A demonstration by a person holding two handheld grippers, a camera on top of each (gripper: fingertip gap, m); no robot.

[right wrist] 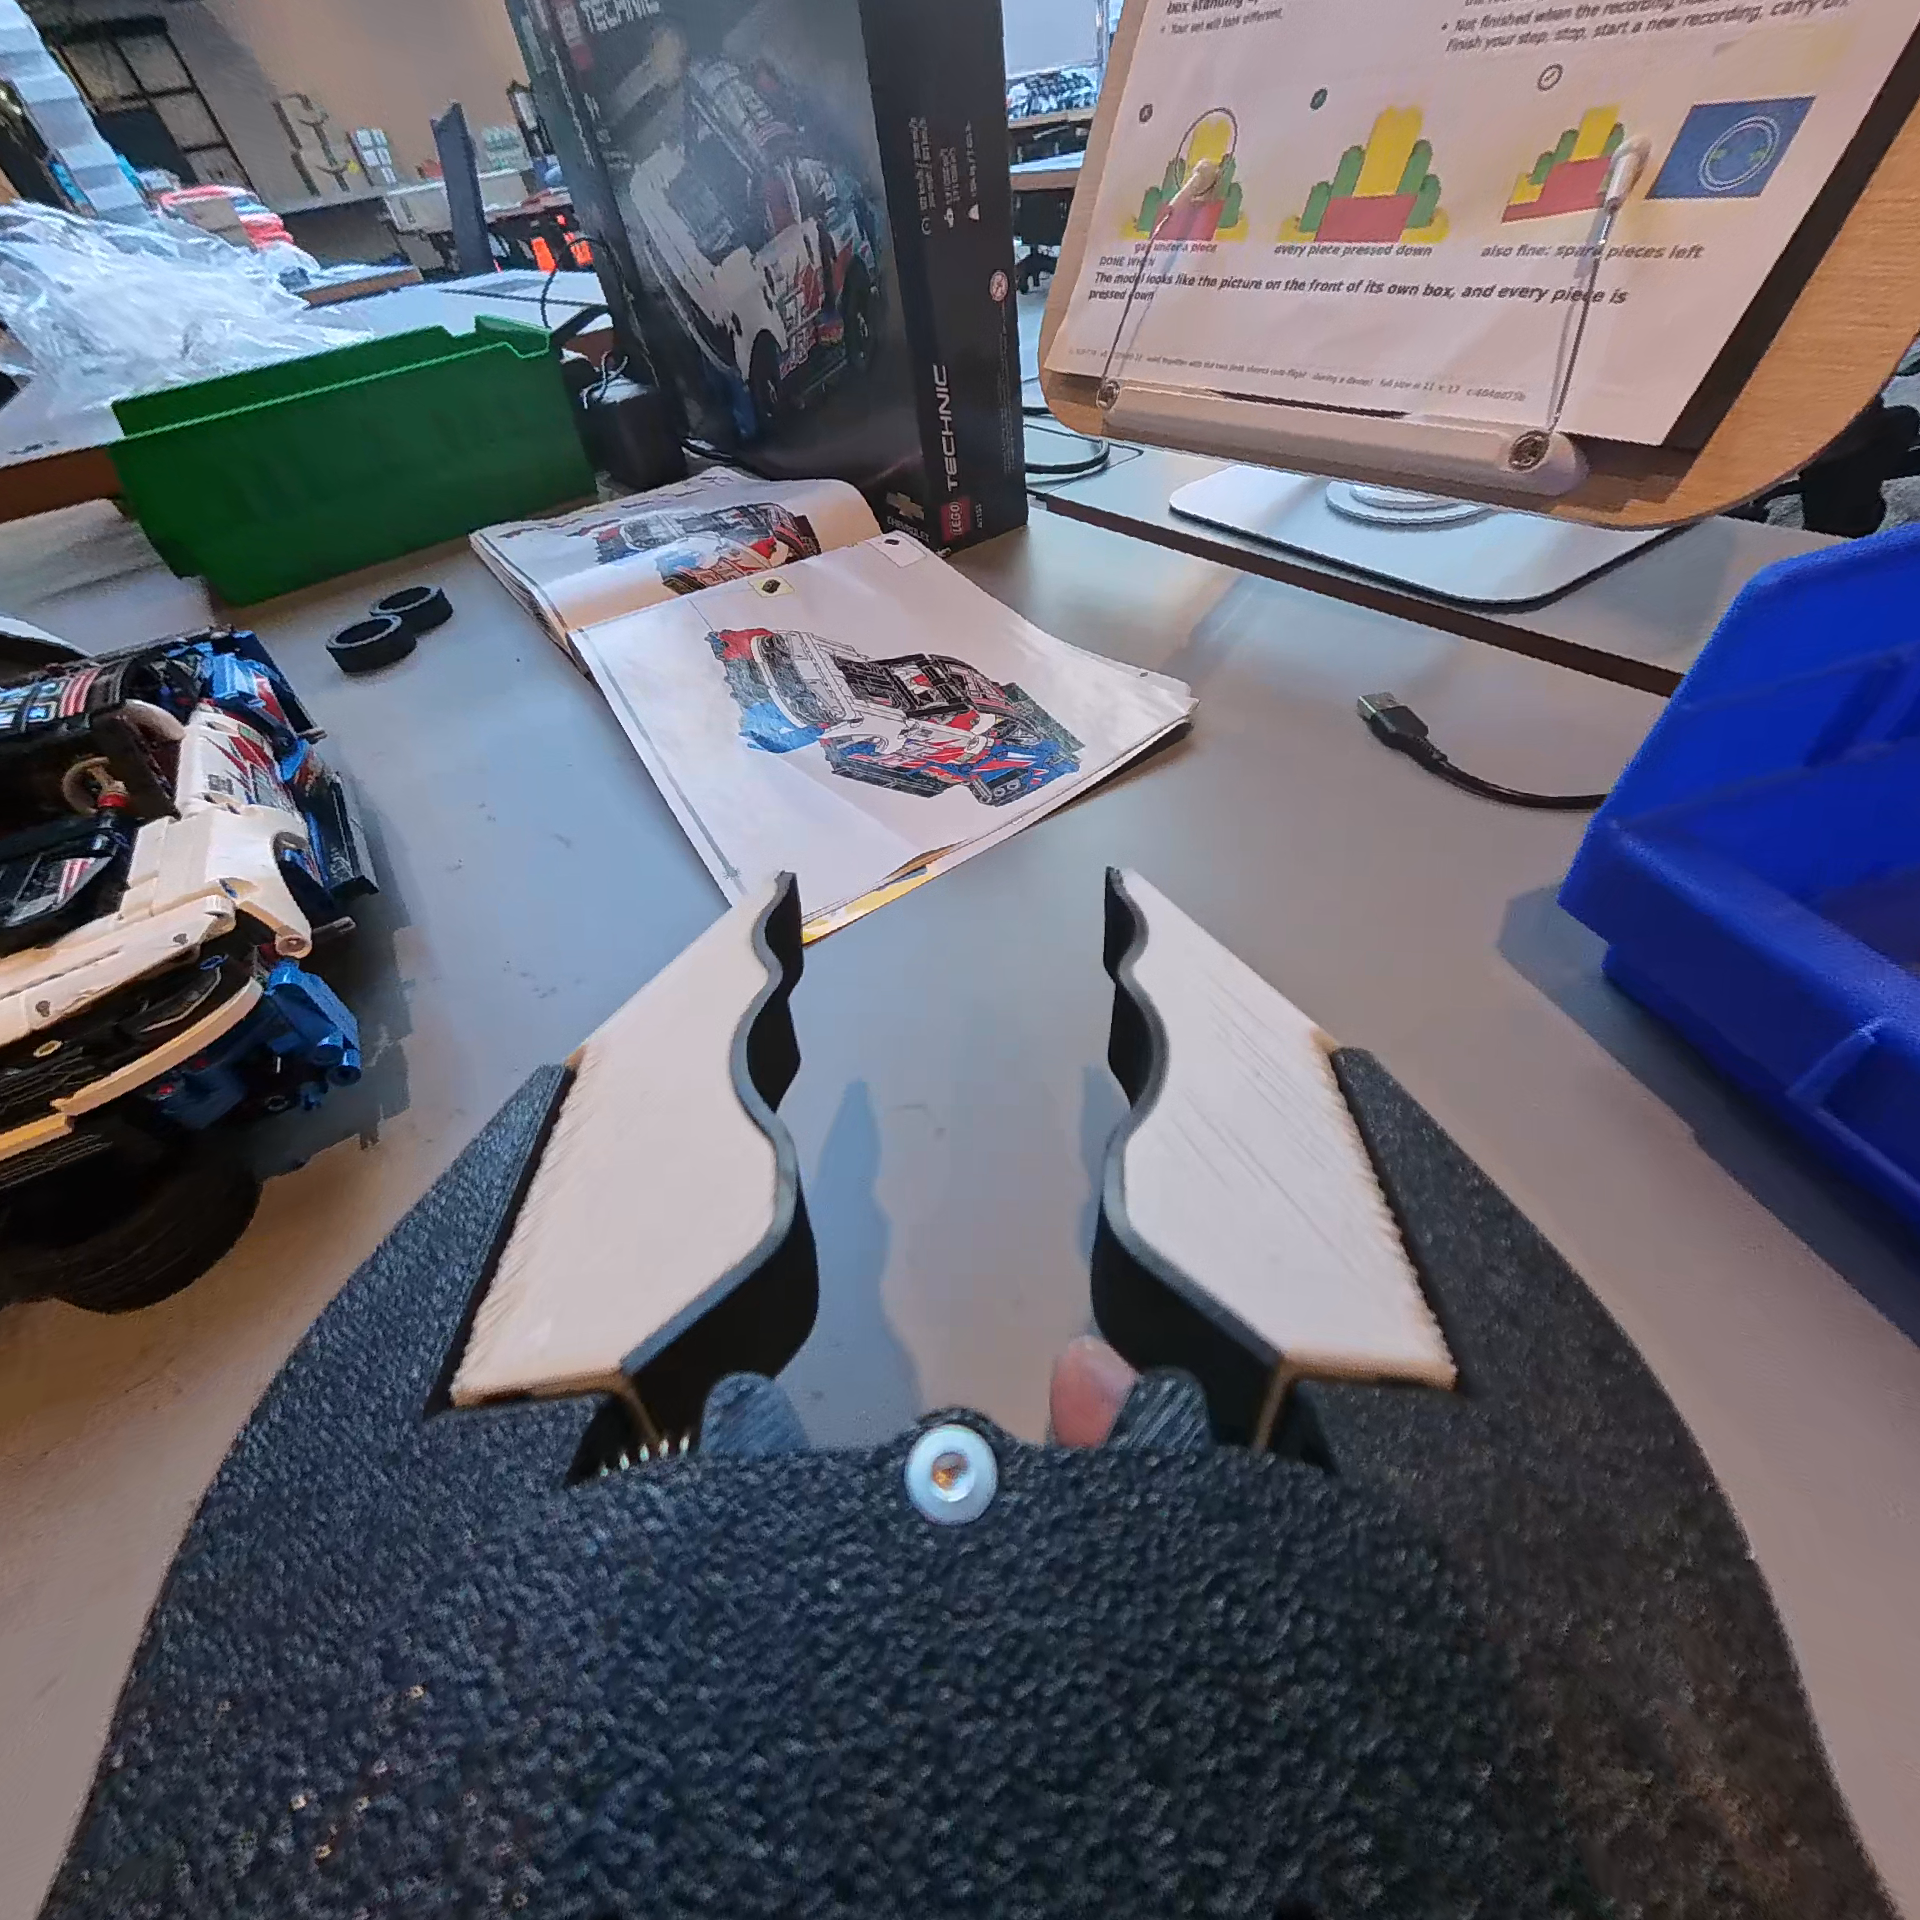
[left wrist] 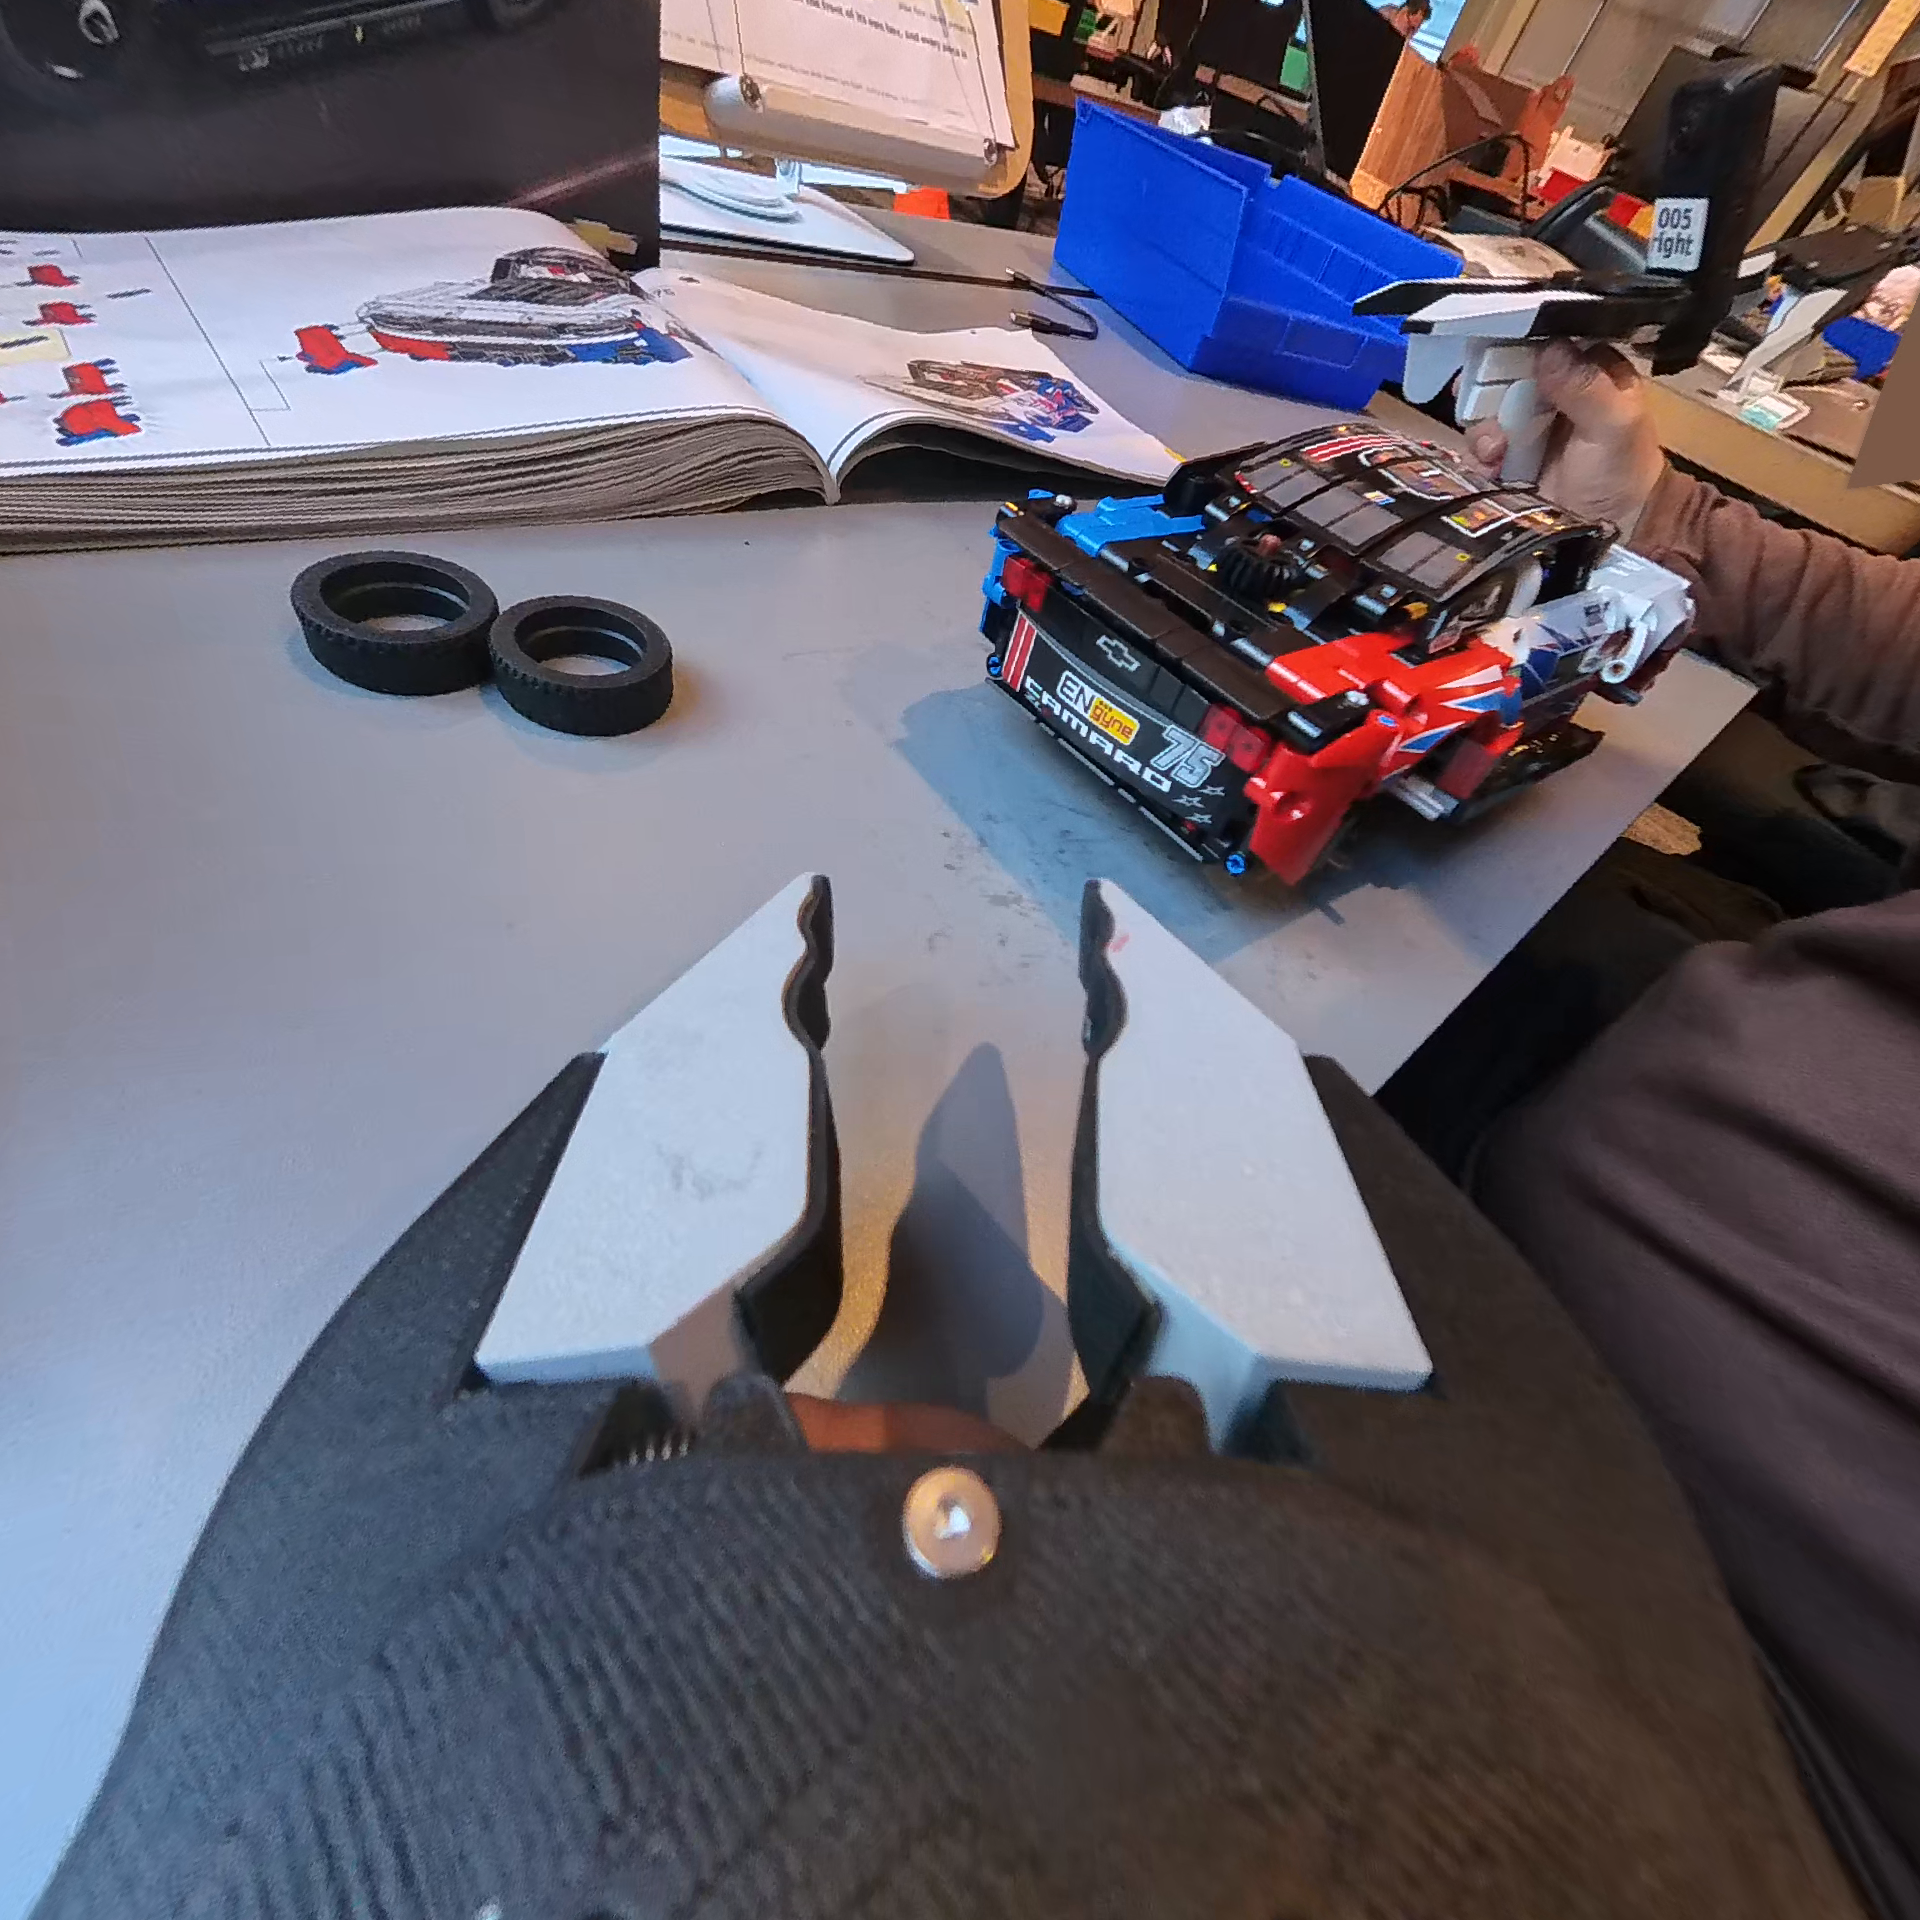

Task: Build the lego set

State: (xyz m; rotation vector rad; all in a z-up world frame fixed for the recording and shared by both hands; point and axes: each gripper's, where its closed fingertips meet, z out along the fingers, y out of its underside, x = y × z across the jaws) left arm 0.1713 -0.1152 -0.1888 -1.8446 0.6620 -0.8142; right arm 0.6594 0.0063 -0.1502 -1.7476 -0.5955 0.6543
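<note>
Jaws of left gripper & right gripper both apart, empty; lego car w/ two tires nearby.

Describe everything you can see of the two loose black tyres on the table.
The two loose black tyres look like rubber, with fine ribbed tread and hollow centres, no rims. They lie flat on the grey table, side by side and touching, one slightly larger-looking. They sit near the open instruction booklet, apart from the car model. Nothing grips them.
</note>
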